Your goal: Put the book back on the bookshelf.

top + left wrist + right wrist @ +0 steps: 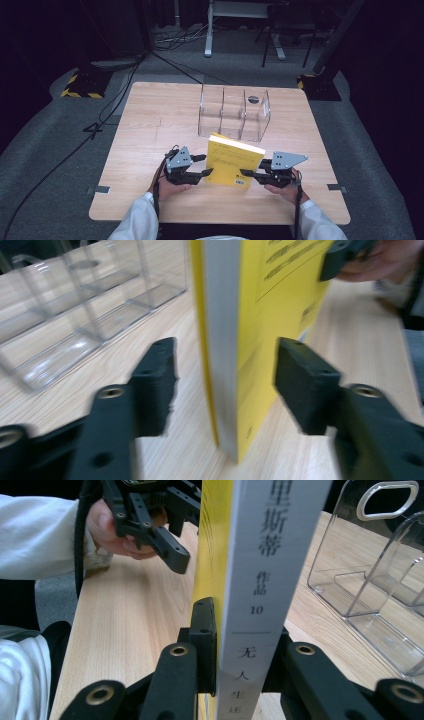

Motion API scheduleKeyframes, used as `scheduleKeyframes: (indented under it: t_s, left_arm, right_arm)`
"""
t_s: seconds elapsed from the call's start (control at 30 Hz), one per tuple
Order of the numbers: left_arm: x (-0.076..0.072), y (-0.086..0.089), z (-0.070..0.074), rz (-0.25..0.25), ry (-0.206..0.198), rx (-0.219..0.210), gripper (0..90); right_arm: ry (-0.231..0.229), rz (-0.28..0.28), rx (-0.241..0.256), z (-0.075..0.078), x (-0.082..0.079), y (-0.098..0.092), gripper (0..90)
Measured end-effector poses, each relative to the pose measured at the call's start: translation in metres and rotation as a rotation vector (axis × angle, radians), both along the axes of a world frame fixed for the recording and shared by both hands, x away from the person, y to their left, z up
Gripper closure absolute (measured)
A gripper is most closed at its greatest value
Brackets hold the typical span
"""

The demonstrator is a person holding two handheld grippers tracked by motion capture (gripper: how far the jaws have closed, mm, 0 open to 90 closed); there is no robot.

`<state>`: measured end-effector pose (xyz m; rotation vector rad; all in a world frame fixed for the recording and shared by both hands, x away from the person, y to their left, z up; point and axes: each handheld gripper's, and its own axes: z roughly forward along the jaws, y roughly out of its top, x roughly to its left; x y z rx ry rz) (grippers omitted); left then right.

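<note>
A yellow book (pixel 234 160) stands on edge at the table's near middle, its white spine (pixel 255 580) with black characters facing my right gripper. My right gripper (pixel 248 173) is shut on the spine side of the book (pixel 240 645). My left gripper (pixel 205 165) is open, its jaws astride the book's page edge (pixel 222 340) with a gap on each side. In the left gripper view the book's lower corner rests on the wood, and the right gripper (pixel 340 257) shows at the far cover. The left gripper (pixel 170 550) shows beyond the book in the right gripper view.
A clear plastic organizer (pixel 234 119) with three compartments stands just behind the book, open side up. The wooden table (pixel 150 125) has bare room left and right. Cables and stand bases lie on the grey floor (pixel 50 130) around the table.
</note>
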<state>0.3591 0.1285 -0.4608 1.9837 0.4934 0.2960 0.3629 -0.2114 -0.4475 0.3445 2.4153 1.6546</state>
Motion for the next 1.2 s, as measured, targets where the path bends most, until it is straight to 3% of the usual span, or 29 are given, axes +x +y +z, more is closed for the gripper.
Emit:
scheduleKeyframes:
  t_s: [0.1, 0.27, 0.37, 0.43, 0.47, 0.53, 0.67, 0.83, 0.93, 1.2]
  left_arm:
    - [-0.003, 0.011, -0.001, 0.045, 0.003, 0.047, 33.9]
    - [-0.003, 0.03, -0.003, 0.141, 0.039, 0.052, 25.4]
    - [-0.005, 0.04, -0.006, 0.201, 0.055, 0.079, 21.5]
    - [-0.006, 0.044, -0.008, 0.206, 0.068, 0.092, 18.8]
    - [-0.008, 0.049, -0.011, 0.227, 0.088, 0.126, 18.1]
    - [-0.012, 0.055, -0.014, 0.266, 0.11, 0.148, 17.3]
    - [-0.02, 0.068, -0.02, 0.305, 0.148, 0.177, 16.5]
    - [-0.027, 0.078, -0.026, 0.351, 0.16, 0.215, 16.6]
    - [-0.033, 0.083, -0.031, 0.379, 0.156, 0.266, 16.6]
    - [-0.036, 0.087, -0.039, 0.405, 0.193, 0.273, 16.5]
  right_arm:
    - [-0.008, -0.009, -0.002, 0.0, 0.0, -0.002, 75.8]
    - [-0.01, -0.043, 0.013, 0.001, 0.001, -0.006, 76.1]
    - [-0.012, -0.076, 0.017, 0.001, 0.002, -0.008, 76.1]
    - [-0.015, -0.099, 0.018, 0.002, 0.003, -0.01, 76.2]
    - [-0.018, -0.113, 0.018, 0.002, 0.004, -0.011, 76.2]
    - [-0.025, -0.138, 0.019, 0.003, 0.004, -0.013, 76.3]
    - [-0.034, -0.185, 0.026, 0.004, 0.006, -0.019, 76.3]
    - [-0.04, -0.216, 0.024, 0.004, 0.007, -0.022, 76.4]
    - [-0.044, -0.235, 0.024, 0.005, 0.007, -0.023, 76.4]
    - [-0.061, -0.293, 0.021, 0.007, 0.008, -0.026, 76.5]
